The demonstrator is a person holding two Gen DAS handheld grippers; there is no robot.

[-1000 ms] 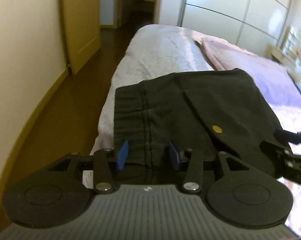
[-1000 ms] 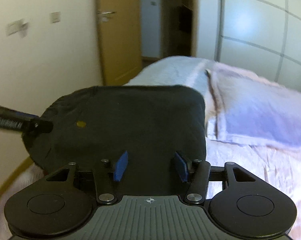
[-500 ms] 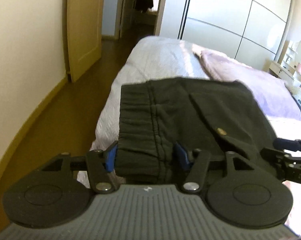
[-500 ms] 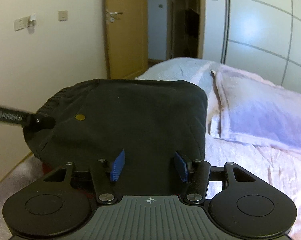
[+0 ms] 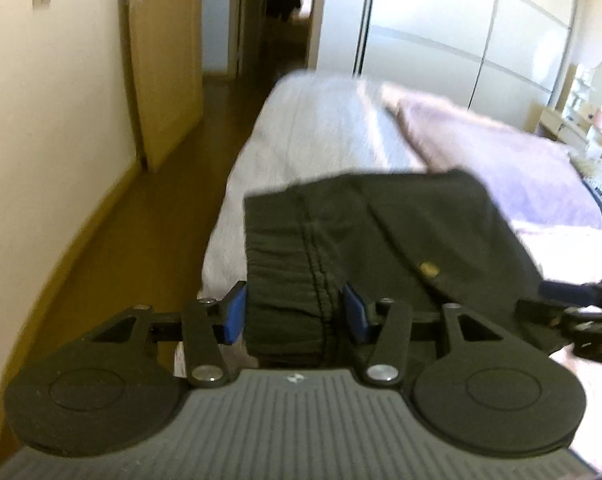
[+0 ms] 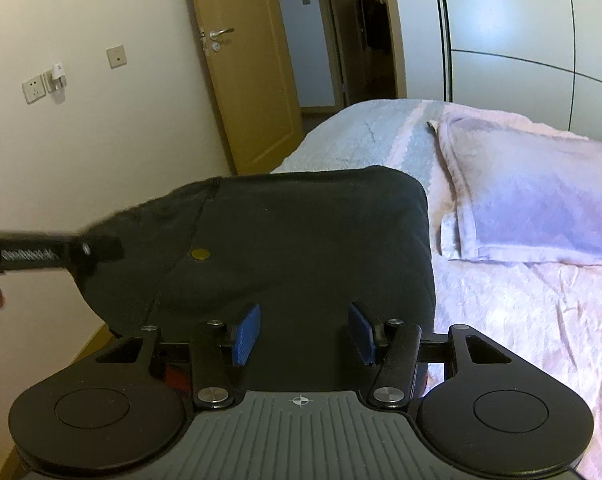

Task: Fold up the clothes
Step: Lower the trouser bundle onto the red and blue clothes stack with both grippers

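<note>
ok so the thing that matters here is how the black folded pants (image 5: 401, 240) sit relative to the two tools. They lie on the near left edge of the bed (image 5: 313, 128), right in front of both grippers and running away from them toward the far end, so the long axis goes along the bed rather than across it. The elastic waistband (image 5: 277, 264) is the left-hand side of the bundle and runs the same way, straight out from the left gripper (image 5: 295, 308). The gold snap (image 6: 201, 255) on the pocket flap sits about midway between the two tools. The left gripper is on the waistband side with its jaws wide and closing. The thick stack is between the blue pads, but I can't see a real squeeze yet. The right gripper (image 6: 303, 328) is on the plain side nearer the pillow (image 6: 541, 200), jaws spread wide over the cloth, no pinched fold visible. Both are at the same near short edge, neither is really closer. My guess is any next fold or lift goes away from the person along that long axis, and the two hands need to stay level.
</note>
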